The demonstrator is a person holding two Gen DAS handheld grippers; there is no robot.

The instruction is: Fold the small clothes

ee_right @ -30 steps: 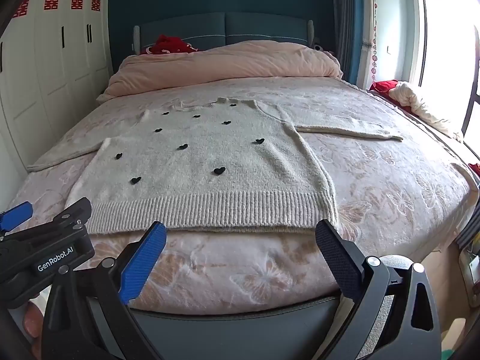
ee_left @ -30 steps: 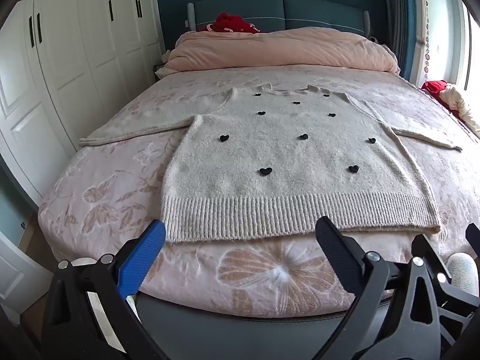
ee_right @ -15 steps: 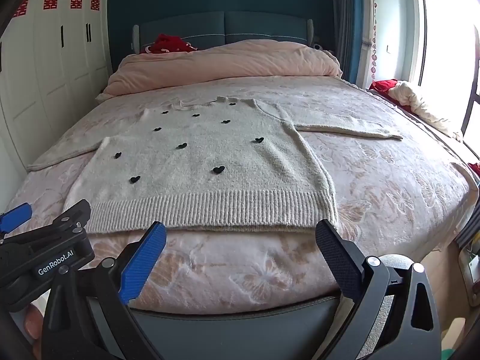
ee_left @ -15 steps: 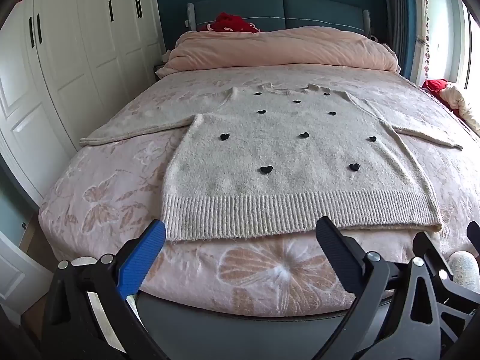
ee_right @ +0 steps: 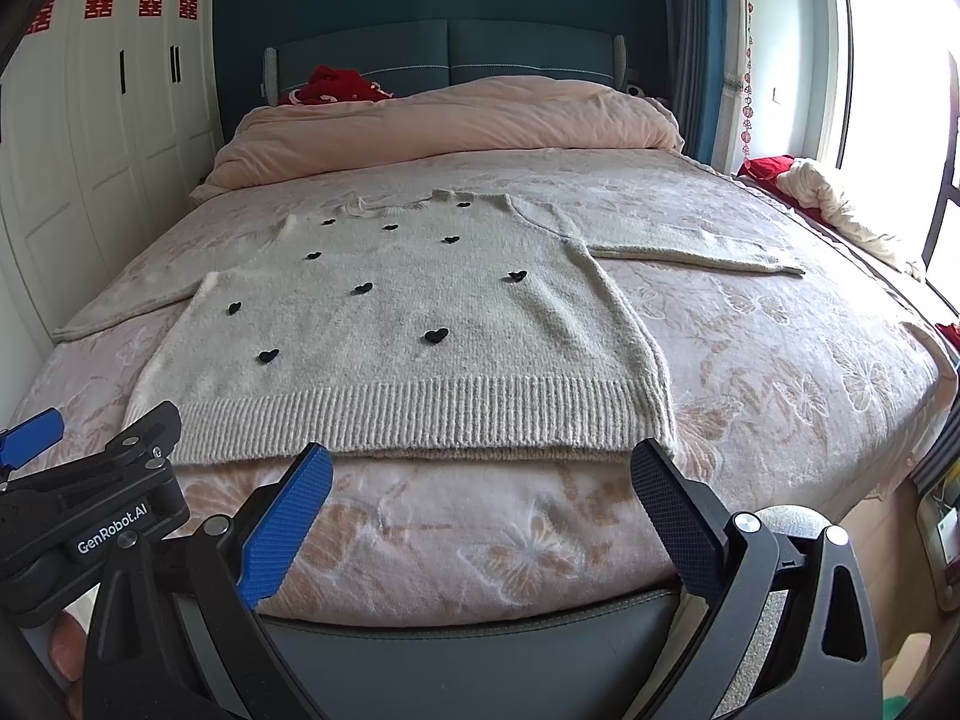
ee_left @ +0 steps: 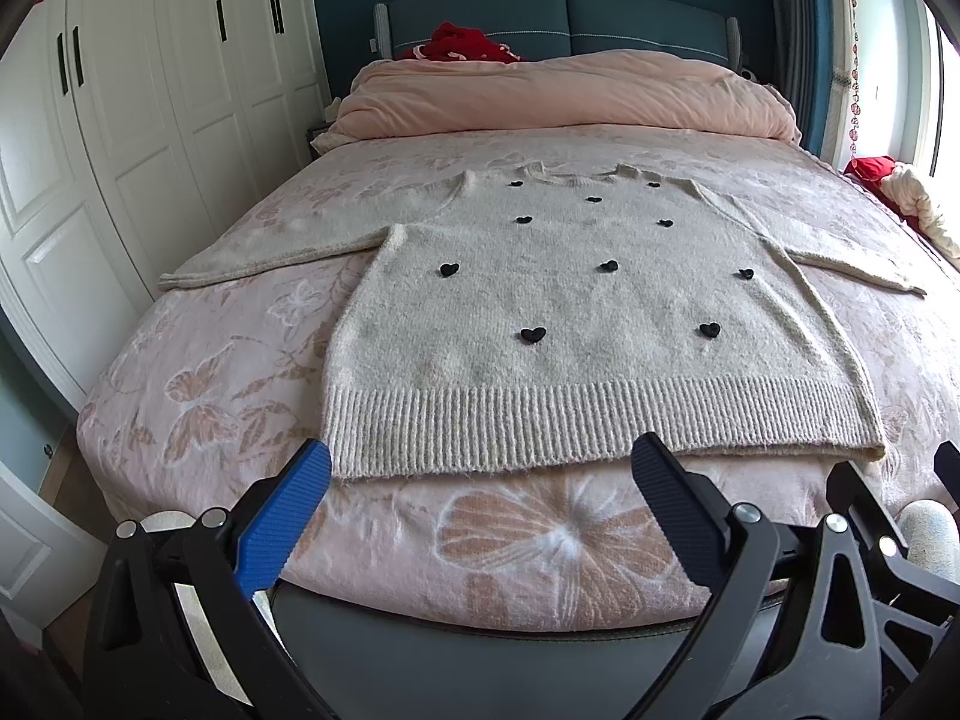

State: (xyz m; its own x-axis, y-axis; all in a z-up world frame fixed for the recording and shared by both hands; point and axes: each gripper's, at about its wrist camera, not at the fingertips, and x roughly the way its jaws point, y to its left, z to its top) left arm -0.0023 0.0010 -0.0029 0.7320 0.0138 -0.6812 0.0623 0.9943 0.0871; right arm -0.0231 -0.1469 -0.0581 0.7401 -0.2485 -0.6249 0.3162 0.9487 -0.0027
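The bed (ee_left: 198,396) fills nearly everything ahead of me, its pink butterfly cover running back to the rolled pink duvet (ee_left: 564,96) under the headboard. Spread flat on the bed's near half lies the sweater (ee_left: 576,312), cream knit with small black hearts, front up, neckline toward the duvet and ribbed hem (ee_left: 600,426) closest to the bed's foot edge. Both sleeves lie stretched out sideways: the left sleeve (ee_left: 276,252) reaches toward the bed's wardrobe side, the right sleeve (ee_right: 690,249) toward its window side.

I judge that no fold is made yet, and that the first grip is the step in hand. My left tool (ee_left: 480,474) hangs just short of the hem, over the bed's foot edge, jaws spread wide and holding nothing. My right tool (ee_right: 480,474) hangs the same way by the hem's right corner, also wide open and empty, not touching the knit.

To do this well, I would start with the sleeves, pinching each near its cuff and laying it across the chest without dragging the body. The knit looks thick and loose, so I should bite both layers at a seam, lift only a little, and set each fold down flat before letting go.
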